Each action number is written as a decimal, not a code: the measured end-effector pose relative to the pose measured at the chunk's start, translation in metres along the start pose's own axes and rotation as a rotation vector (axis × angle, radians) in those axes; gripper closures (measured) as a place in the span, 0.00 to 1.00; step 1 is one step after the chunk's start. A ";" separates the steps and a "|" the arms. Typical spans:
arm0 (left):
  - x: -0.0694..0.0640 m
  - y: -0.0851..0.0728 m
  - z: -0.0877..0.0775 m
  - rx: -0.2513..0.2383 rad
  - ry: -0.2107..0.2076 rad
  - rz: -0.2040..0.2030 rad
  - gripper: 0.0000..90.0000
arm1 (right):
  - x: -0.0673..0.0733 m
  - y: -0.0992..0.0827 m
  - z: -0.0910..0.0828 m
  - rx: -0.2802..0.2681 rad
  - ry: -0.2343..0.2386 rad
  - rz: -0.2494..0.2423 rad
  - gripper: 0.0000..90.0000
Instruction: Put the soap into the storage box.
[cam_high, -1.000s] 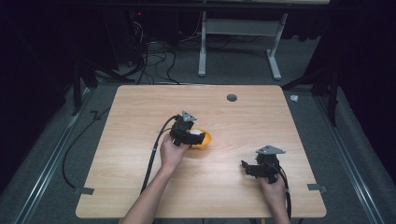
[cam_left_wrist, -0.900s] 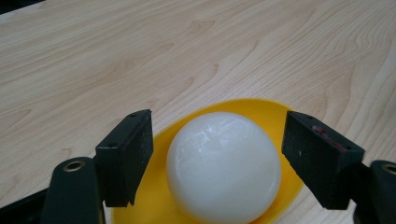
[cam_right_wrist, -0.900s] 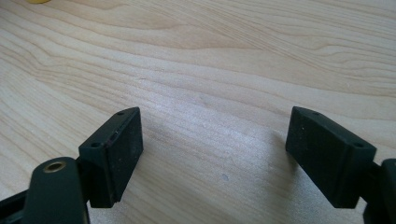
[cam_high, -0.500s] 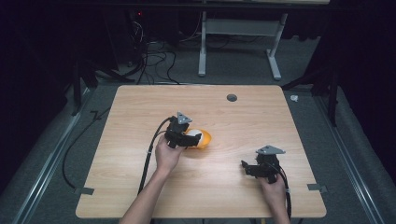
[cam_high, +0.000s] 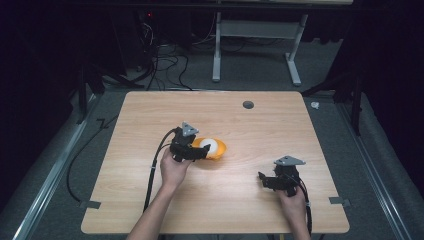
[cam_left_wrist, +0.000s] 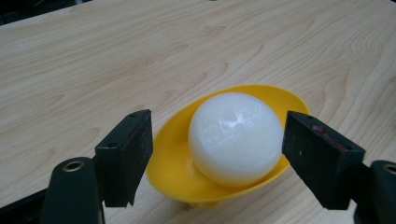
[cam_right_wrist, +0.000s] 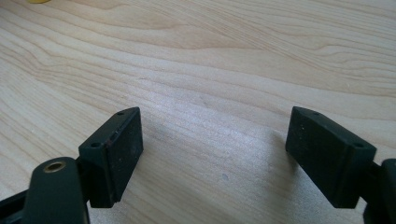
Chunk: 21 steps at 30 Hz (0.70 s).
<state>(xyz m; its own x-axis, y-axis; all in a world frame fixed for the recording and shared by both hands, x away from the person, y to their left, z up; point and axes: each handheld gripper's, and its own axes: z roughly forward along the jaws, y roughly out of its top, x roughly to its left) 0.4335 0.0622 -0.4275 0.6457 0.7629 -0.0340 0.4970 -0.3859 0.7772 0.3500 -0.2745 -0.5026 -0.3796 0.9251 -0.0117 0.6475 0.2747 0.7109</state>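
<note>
A round grommet hole (cam_high: 248, 105) sits near the wooden table's (cam_high: 150, 107) far edge.

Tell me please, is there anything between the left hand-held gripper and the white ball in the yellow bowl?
Nothing visible is in the way. The left hand-held gripper is open, with one jaw on each side of the yellow bowl. The white ball sits in the bowl between the jaws, with gaps on both sides.

left hand-held gripper (cam_high: 200, 151), yellow bowl (cam_high: 218, 151), white ball (cam_high: 208, 146)
</note>
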 end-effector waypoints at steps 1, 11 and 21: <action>0.000 0.000 -0.001 -0.004 -0.002 0.001 0.28 | 0.000 0.000 0.000 0.000 0.000 0.001 0.22; -0.001 -0.002 -0.013 -0.017 0.000 0.015 0.27 | 0.000 0.000 0.000 -0.001 0.000 0.000 0.22; 0.000 -0.006 -0.023 -0.032 -0.005 0.004 0.27 | 0.000 0.000 0.000 0.000 0.001 0.001 0.22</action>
<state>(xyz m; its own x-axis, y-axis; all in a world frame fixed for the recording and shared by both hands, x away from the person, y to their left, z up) 0.4174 0.0769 -0.4177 0.6503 0.7589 -0.0343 0.4757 -0.3715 0.7973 0.3500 -0.2744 -0.5026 -0.3798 0.9250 -0.0105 0.6477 0.2740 0.7110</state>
